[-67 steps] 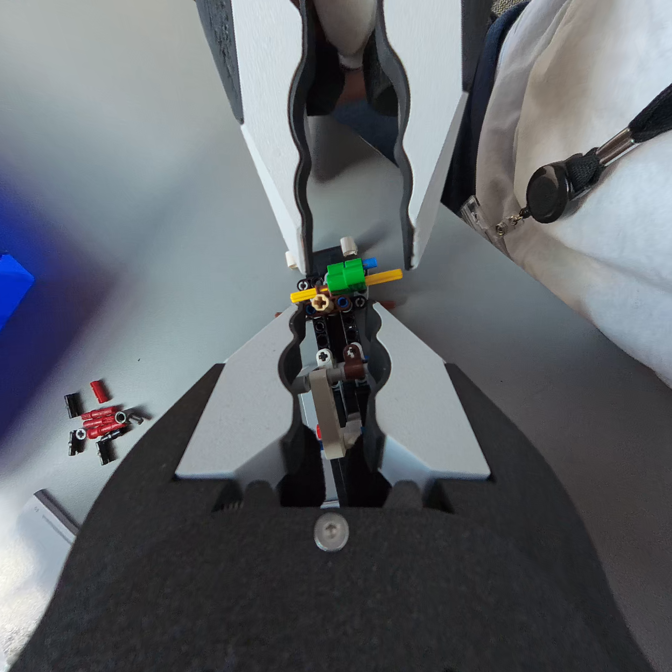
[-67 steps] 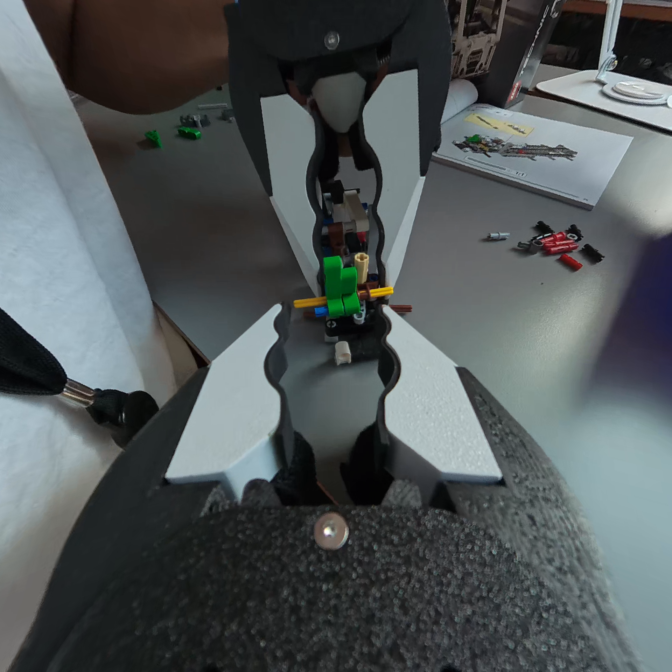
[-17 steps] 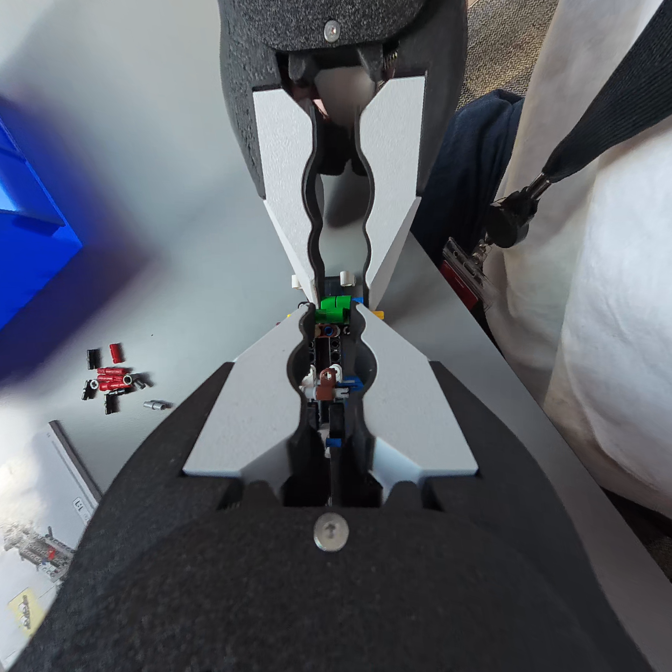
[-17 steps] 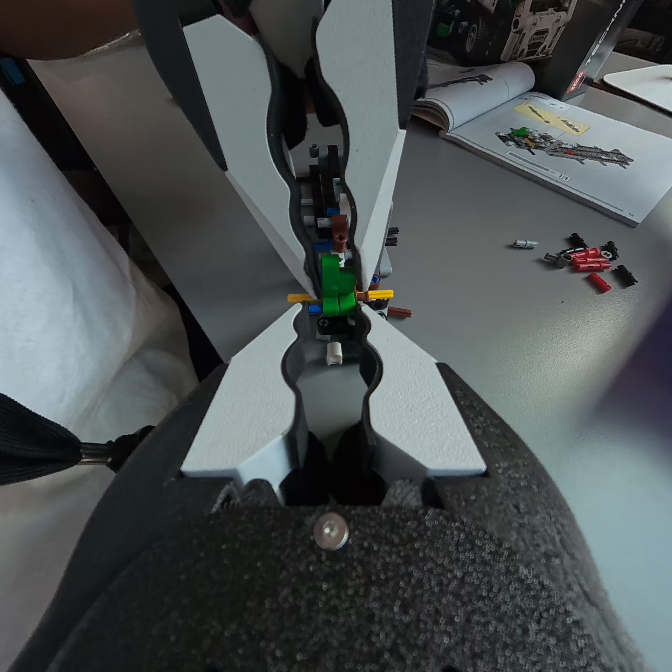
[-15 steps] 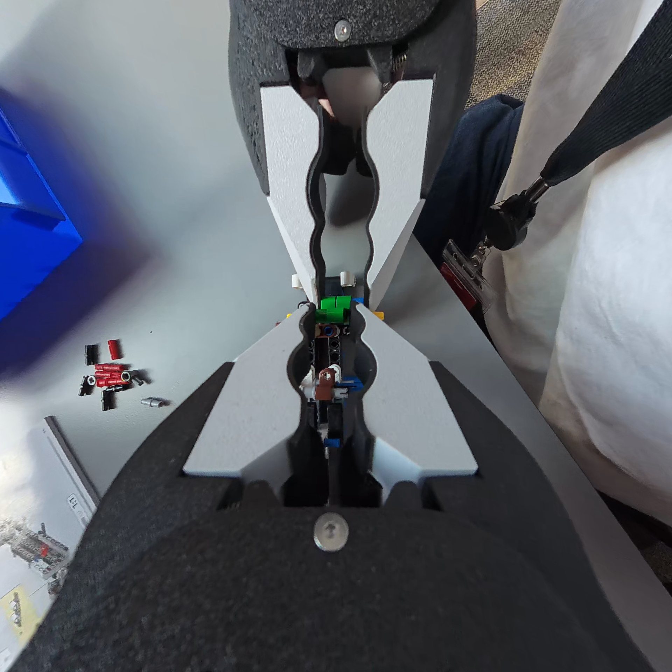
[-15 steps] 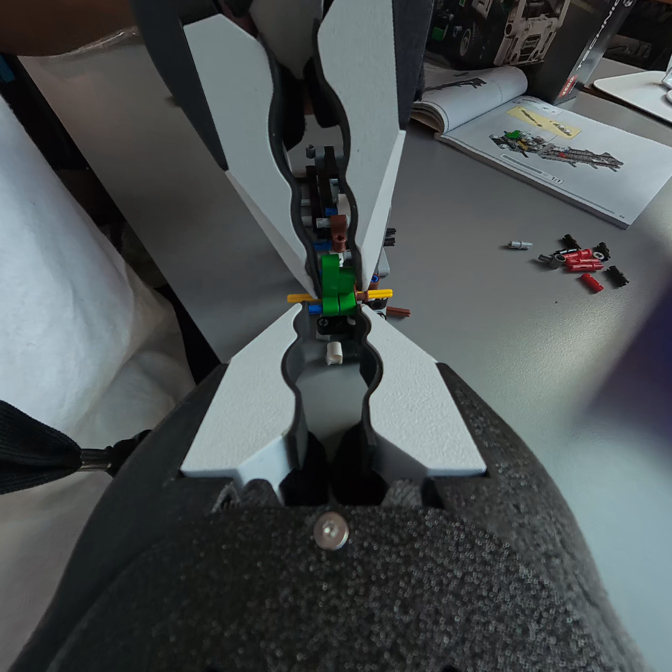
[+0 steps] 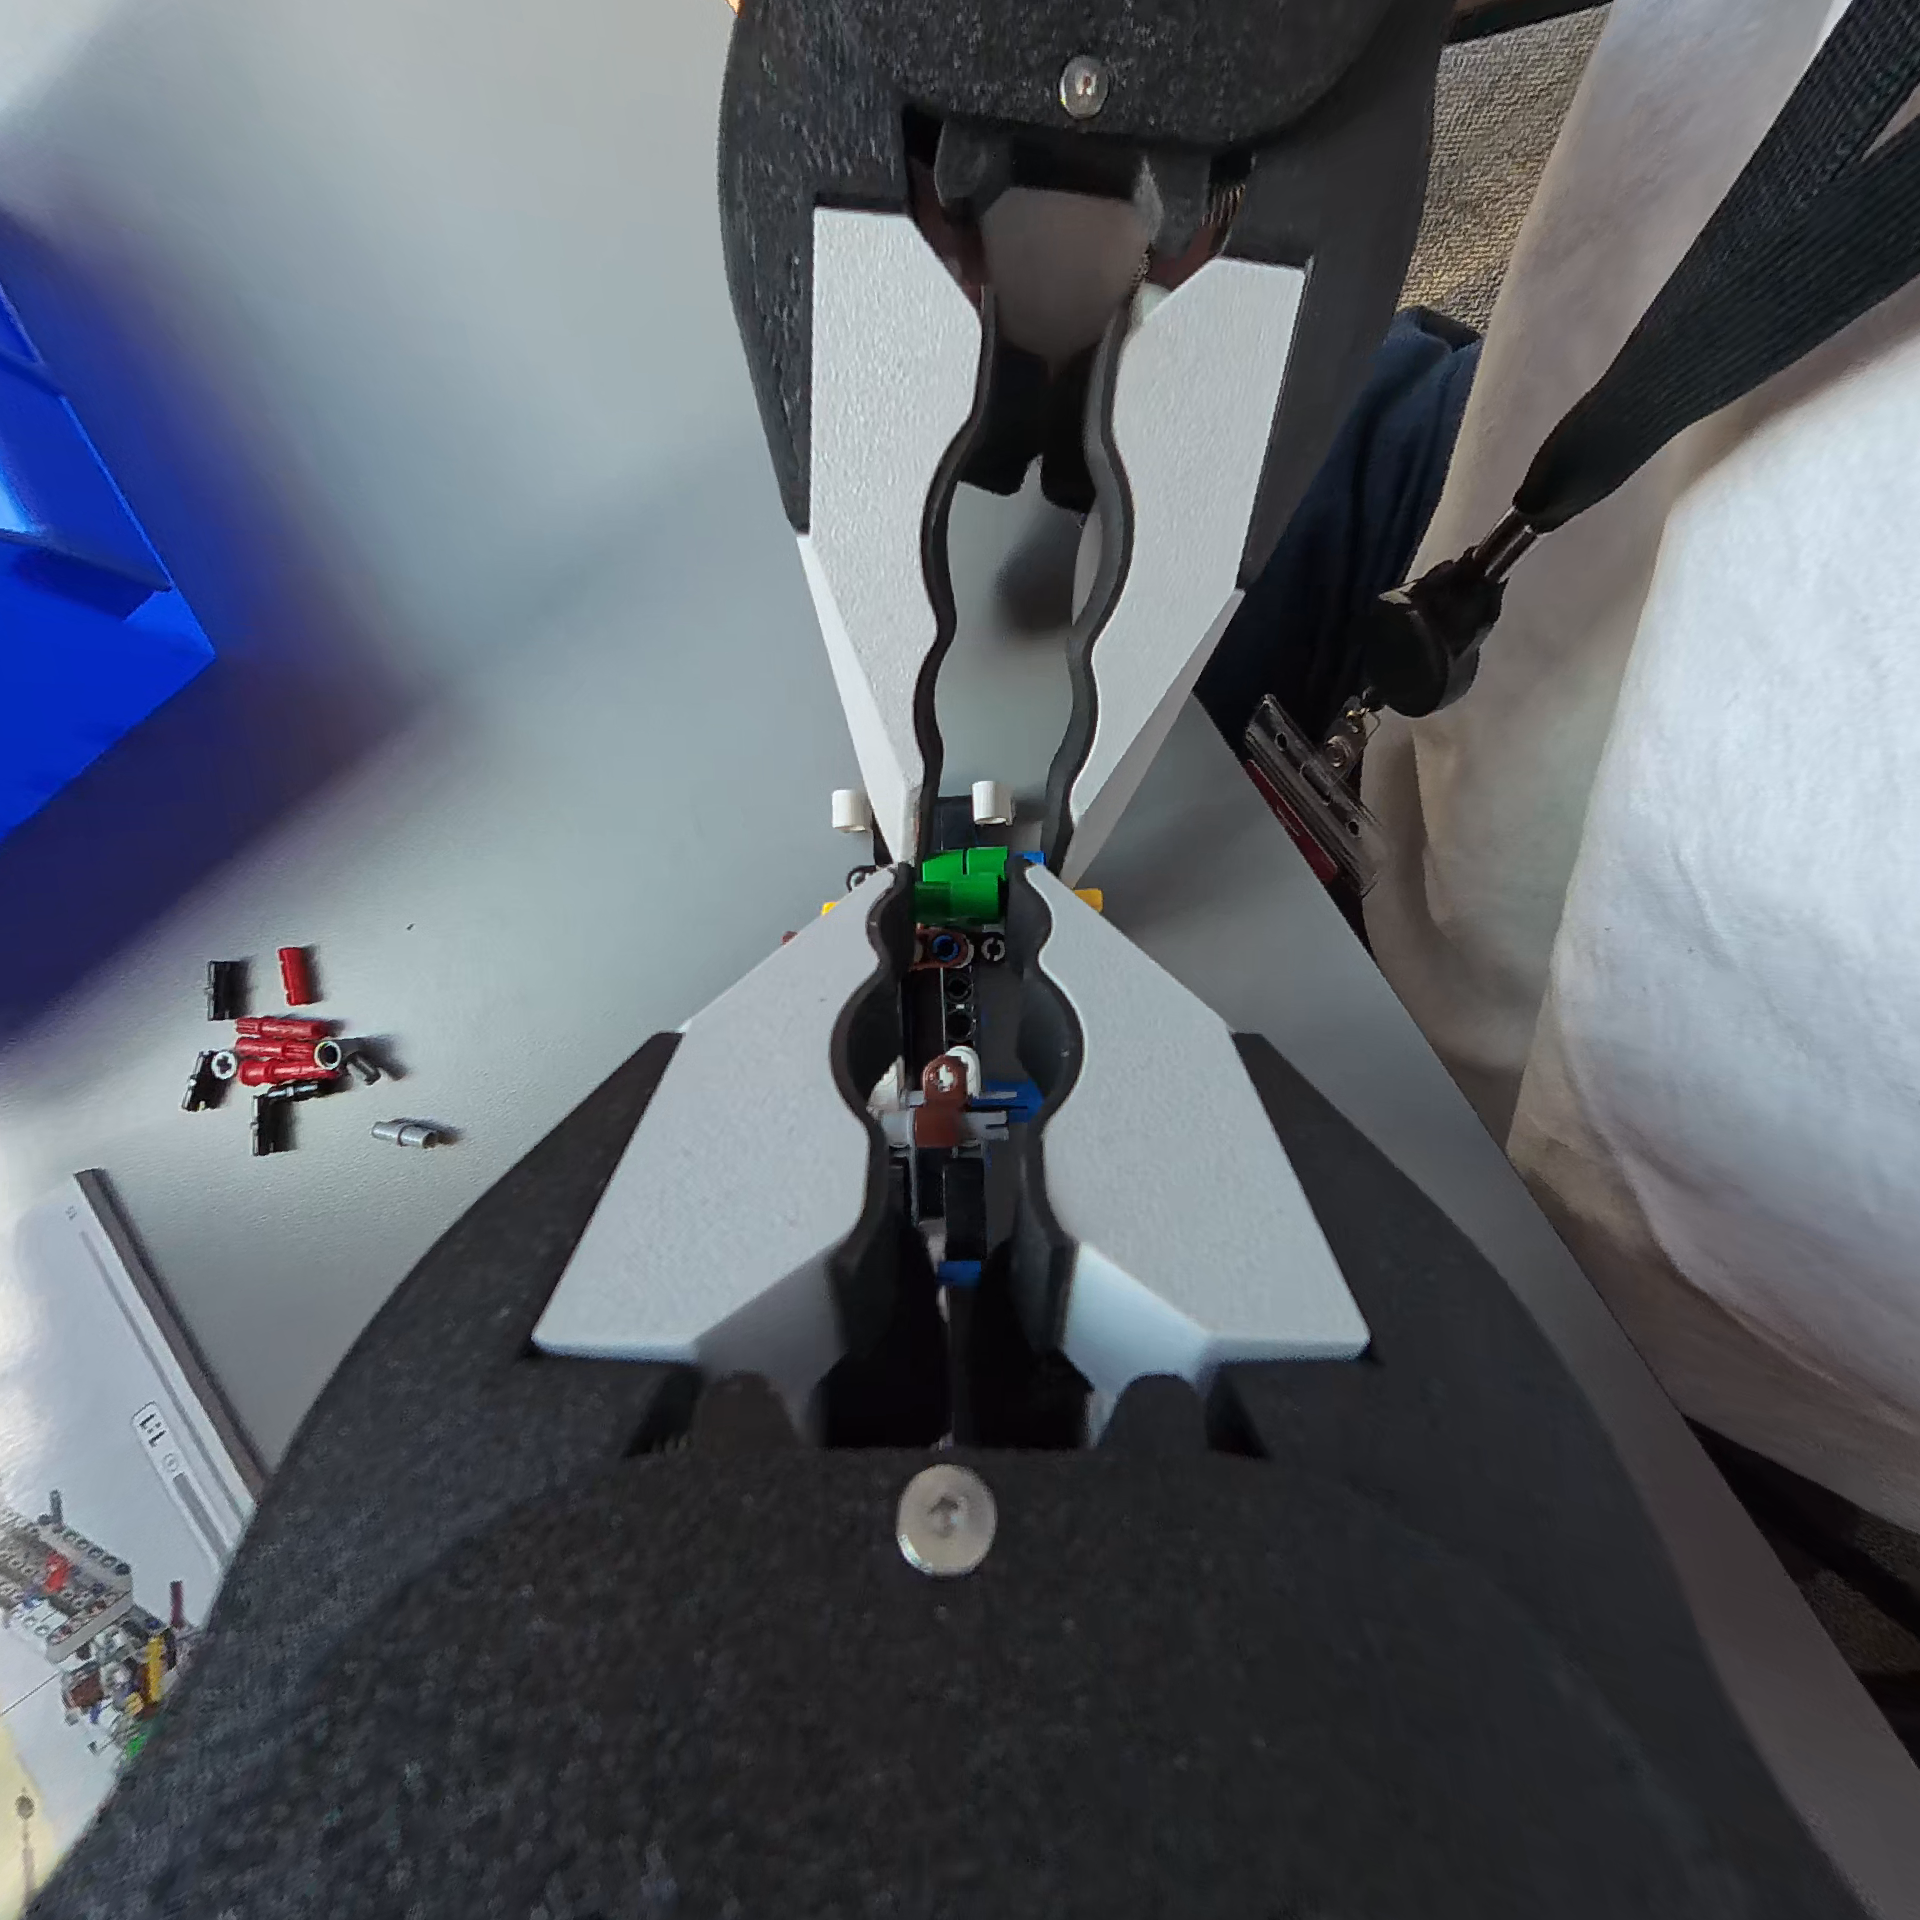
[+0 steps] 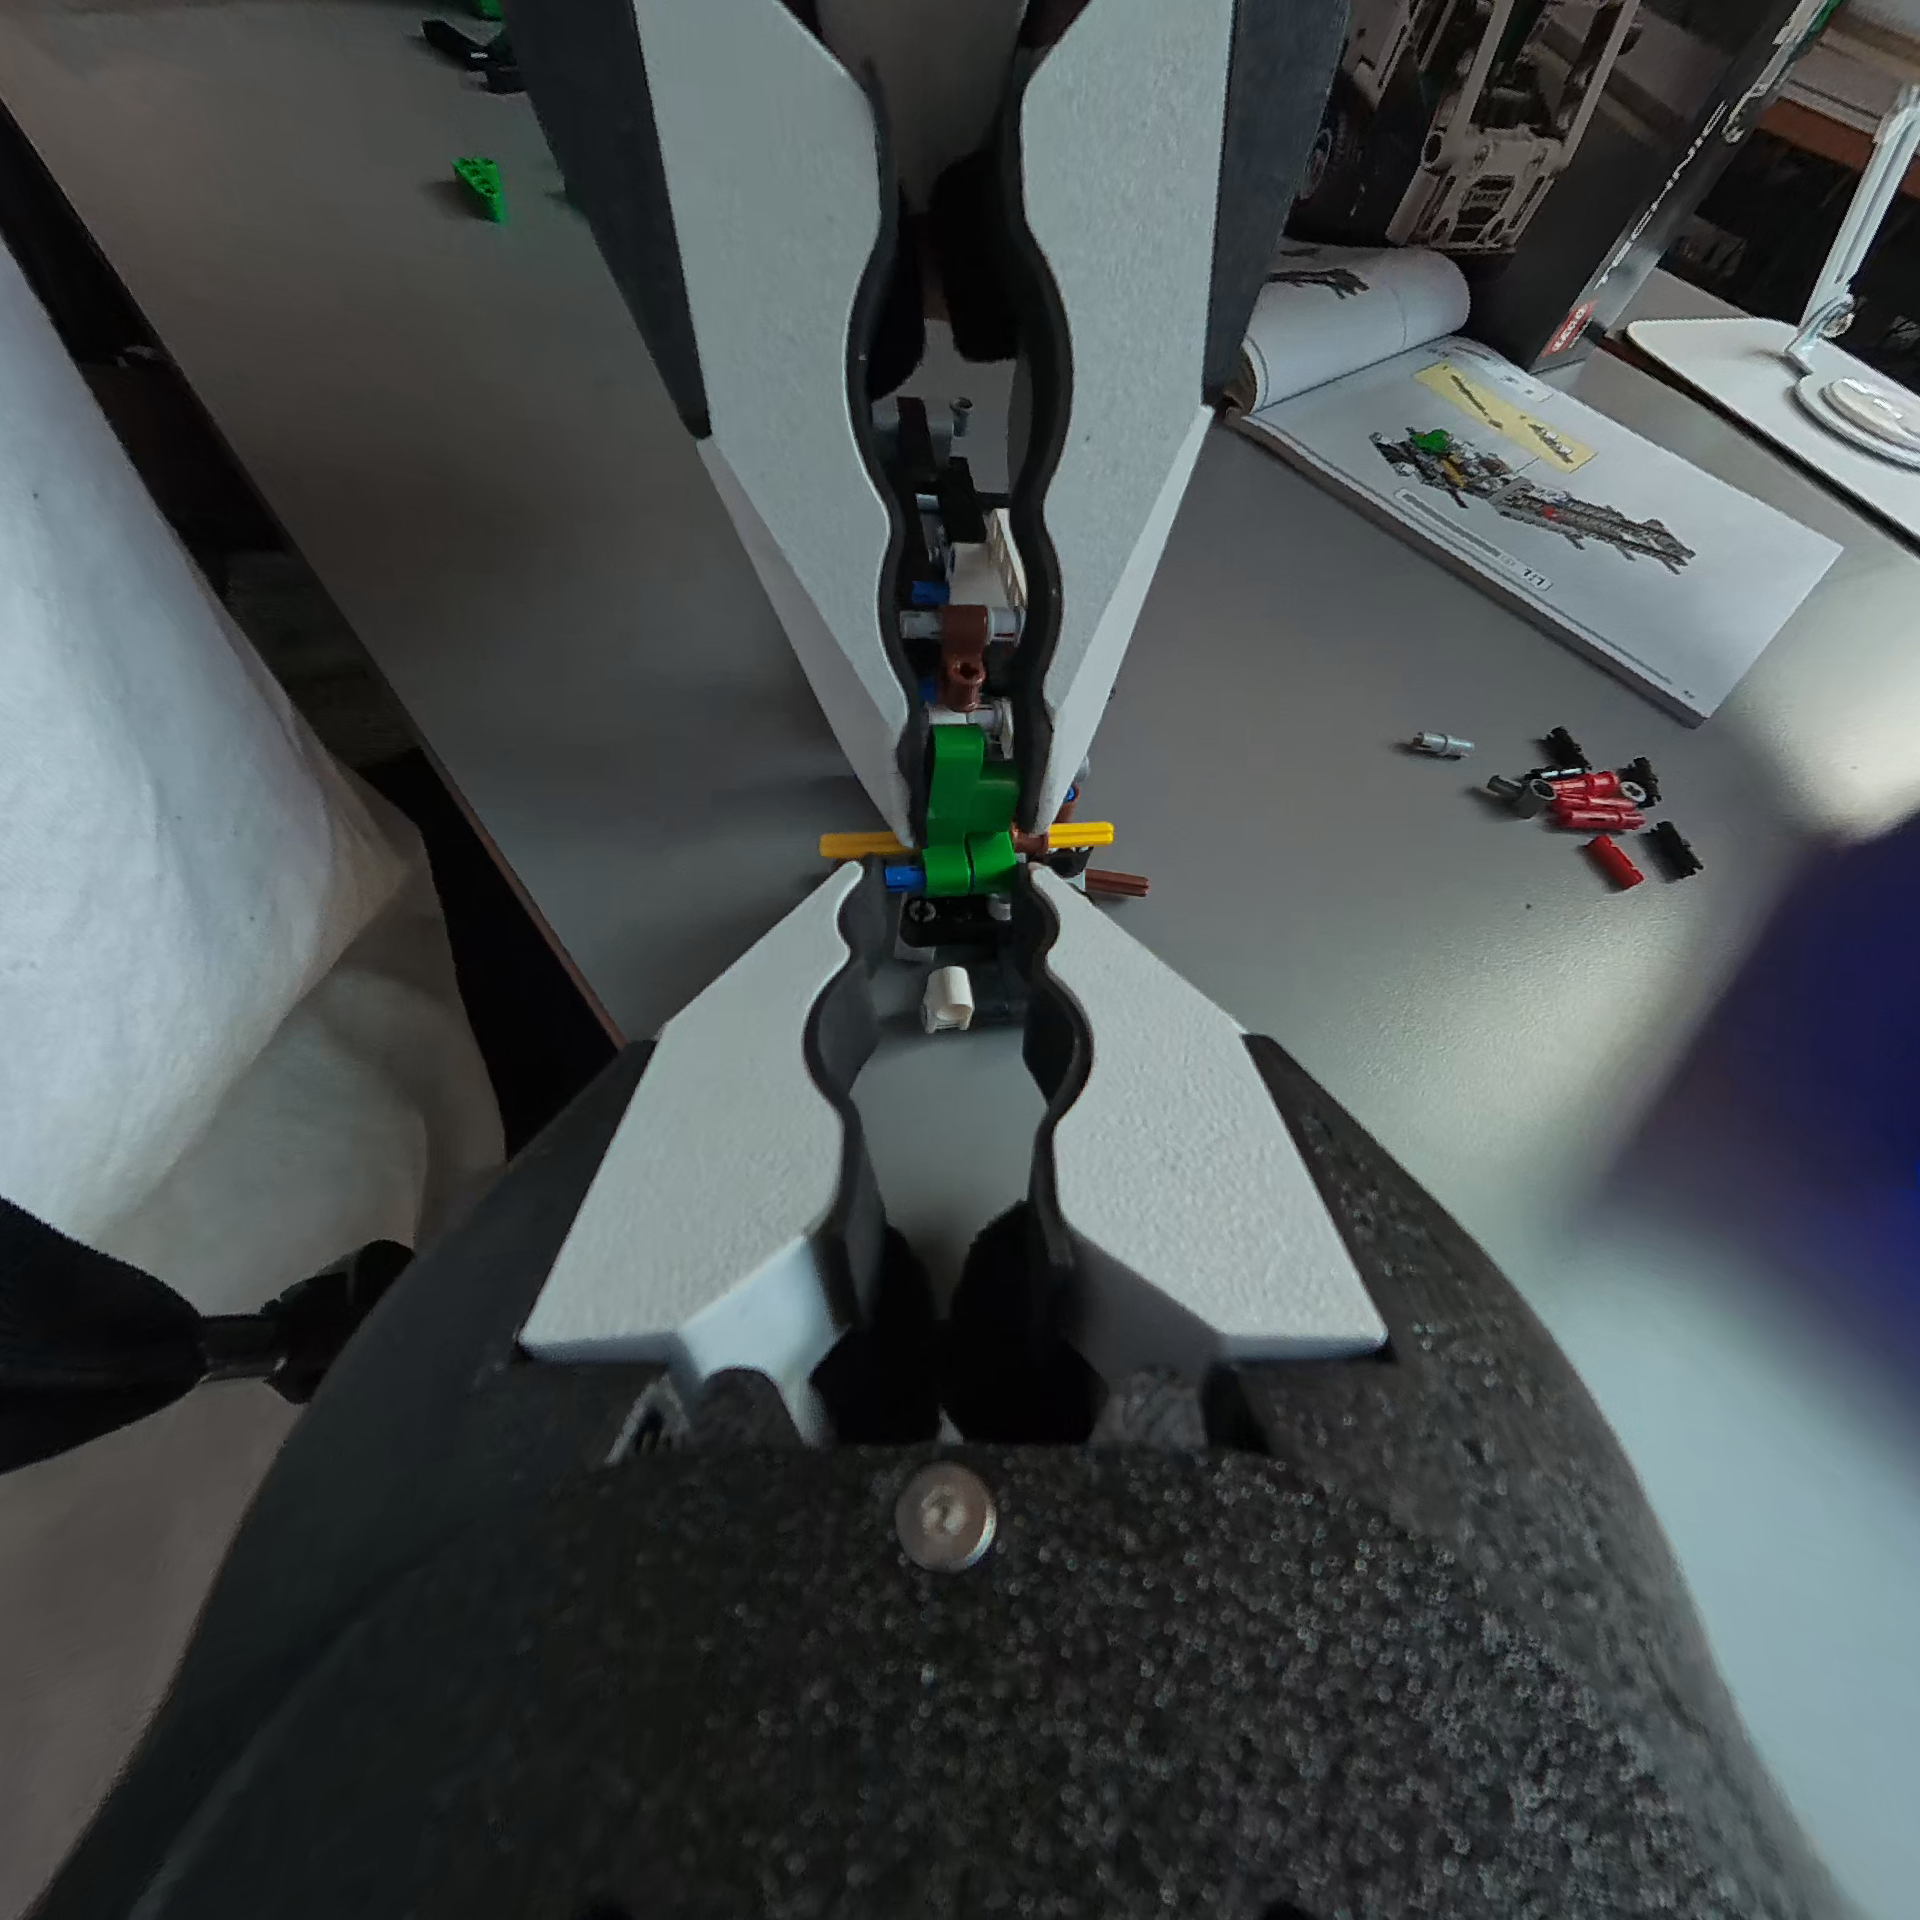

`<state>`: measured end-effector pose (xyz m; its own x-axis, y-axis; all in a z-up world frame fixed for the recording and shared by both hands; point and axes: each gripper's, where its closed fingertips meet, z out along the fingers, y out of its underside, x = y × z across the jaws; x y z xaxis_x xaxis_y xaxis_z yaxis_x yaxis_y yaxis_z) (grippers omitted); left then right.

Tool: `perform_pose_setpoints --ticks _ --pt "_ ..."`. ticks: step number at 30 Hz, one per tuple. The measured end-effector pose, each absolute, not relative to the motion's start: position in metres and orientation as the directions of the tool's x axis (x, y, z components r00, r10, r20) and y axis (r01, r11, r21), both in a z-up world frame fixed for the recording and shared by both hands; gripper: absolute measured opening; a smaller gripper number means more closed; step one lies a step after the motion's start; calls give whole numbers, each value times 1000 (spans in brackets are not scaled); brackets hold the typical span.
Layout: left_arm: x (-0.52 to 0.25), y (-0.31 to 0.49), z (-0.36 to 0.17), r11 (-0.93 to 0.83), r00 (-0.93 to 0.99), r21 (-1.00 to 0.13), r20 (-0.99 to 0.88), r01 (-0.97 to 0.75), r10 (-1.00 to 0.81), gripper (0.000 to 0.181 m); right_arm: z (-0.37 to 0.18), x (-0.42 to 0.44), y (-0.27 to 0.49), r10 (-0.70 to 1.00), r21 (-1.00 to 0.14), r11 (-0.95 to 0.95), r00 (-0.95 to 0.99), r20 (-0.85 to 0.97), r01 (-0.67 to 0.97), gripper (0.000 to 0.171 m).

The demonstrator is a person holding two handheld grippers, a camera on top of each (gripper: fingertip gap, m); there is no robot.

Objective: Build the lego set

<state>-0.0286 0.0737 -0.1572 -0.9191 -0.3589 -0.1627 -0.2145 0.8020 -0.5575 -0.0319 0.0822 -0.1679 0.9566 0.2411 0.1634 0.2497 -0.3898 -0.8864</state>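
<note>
You are holding the lego model above the desk between both grippers, the left gripper jaws clenched along its body and the right gripper jaws clenched at its green piece, so next you probably need to press this piece in gently.

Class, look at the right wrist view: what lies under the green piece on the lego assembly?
Under the green piece, a yellow axle crosses and a blue pin pokes out; how they join inside is hidden.

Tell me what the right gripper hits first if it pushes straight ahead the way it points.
Probably the green piece of the lego assembly at the right gripper tips, then the left gripper facing it just beyond; depth is hard to judge.
</note>
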Motion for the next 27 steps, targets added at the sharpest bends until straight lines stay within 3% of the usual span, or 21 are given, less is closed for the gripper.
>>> perform_pose_setpoints --ticks 12,15,18,21,24,27 --pt "-30 74 -157 794 -919 -557 -130 -244 -373 14 -170 -33 81 249 -881 -403 956 155 248 22" --pt "-28 74 -157 777 -910 -577 -132 -251 -393 14 -168 -32 83 253 -899 -414 967 37 142 23" --pt "-30 73 -156 764 -908 -593 -125 -254 -399 15 -168 -35 82 266 -903 -407 964 29 139 23" --pt "-35 75 -155 760 -899 -598 -144 -254 -413 16 -158 -33 78 270 -931 -346 963 20 116 34" --pt "-38 83 -143 752 -861 -607 -209 -258 -464 29 -146 -26 74 252 -953 -300 967 -47 31 44" --pt "-49 93 -121 719 -787 -641 -285 -269 -548 30 -158 -23 71 225 -923 -383 967 -120 -25 55"
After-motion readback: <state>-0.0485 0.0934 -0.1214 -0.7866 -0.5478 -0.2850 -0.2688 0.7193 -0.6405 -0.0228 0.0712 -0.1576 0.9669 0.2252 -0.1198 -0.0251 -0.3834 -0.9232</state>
